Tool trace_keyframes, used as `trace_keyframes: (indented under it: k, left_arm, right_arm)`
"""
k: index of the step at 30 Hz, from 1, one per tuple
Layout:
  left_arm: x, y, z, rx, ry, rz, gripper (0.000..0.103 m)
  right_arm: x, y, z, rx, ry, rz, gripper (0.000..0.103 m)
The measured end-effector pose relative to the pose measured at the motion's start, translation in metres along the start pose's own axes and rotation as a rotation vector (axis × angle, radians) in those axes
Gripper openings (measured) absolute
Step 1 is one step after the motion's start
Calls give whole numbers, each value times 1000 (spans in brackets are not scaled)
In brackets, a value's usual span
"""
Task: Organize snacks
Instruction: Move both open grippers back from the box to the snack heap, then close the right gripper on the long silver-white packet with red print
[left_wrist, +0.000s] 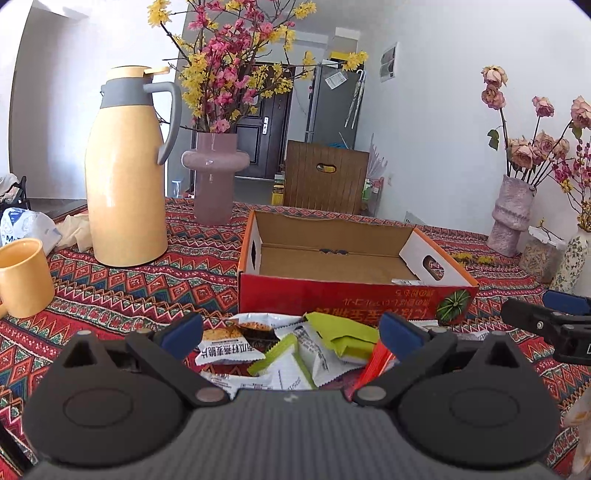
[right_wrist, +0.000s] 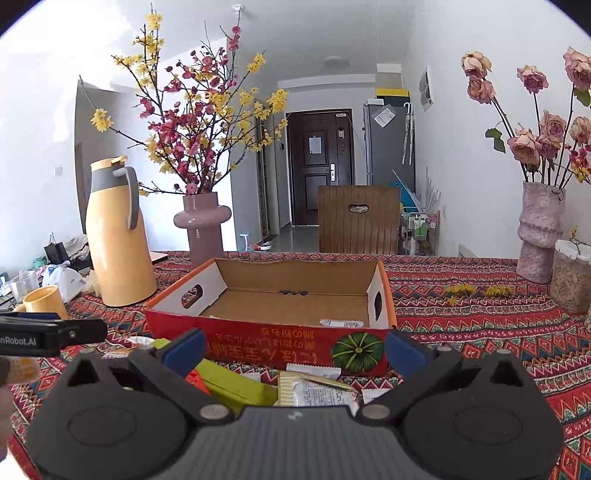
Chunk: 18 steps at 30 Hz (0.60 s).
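A red cardboard box (left_wrist: 343, 299) with an orange rim stands open on the patterned tablecloth; one white packet (left_wrist: 406, 282) lies in its near right corner. The box also shows in the right wrist view (right_wrist: 258, 338), with the packet (right_wrist: 341, 324) inside. A pile of snack packets (left_wrist: 295, 350) lies in front of the box: white, lime green (left_wrist: 343, 332) and red ones. My left gripper (left_wrist: 291, 332) is open just above the pile, holding nothing. My right gripper (right_wrist: 293, 349) is open over a lime green packet (right_wrist: 236, 384) and a white packet (right_wrist: 317, 391), empty.
A yellow thermos jug (left_wrist: 125, 177) and a yellow mug (left_wrist: 22, 277) stand left of the box. A mauve vase of flowers (left_wrist: 214, 177) stands behind. A pink vase (right_wrist: 539, 232) and a jar (right_wrist: 570, 277) stand at the right. A wooden chair (right_wrist: 358, 218) is beyond the table.
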<state>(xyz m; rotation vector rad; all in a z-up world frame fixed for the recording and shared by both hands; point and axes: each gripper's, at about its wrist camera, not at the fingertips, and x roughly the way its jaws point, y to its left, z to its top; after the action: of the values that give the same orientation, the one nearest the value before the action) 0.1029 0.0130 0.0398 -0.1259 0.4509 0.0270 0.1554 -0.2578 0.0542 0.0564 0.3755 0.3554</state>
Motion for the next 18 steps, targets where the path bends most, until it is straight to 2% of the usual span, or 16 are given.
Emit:
trace_keyframes:
  k: [13, 18]
  left_arm:
    - [-5, 1, -21, -11, 39, -79, 103]
    - [-10, -2, -25, -7, 46, -84, 103]
  right_arm:
    - [-12, 1, -38, 50, 86, -34, 103]
    - [-18, 0, -46, 60, 102, -66, 103]
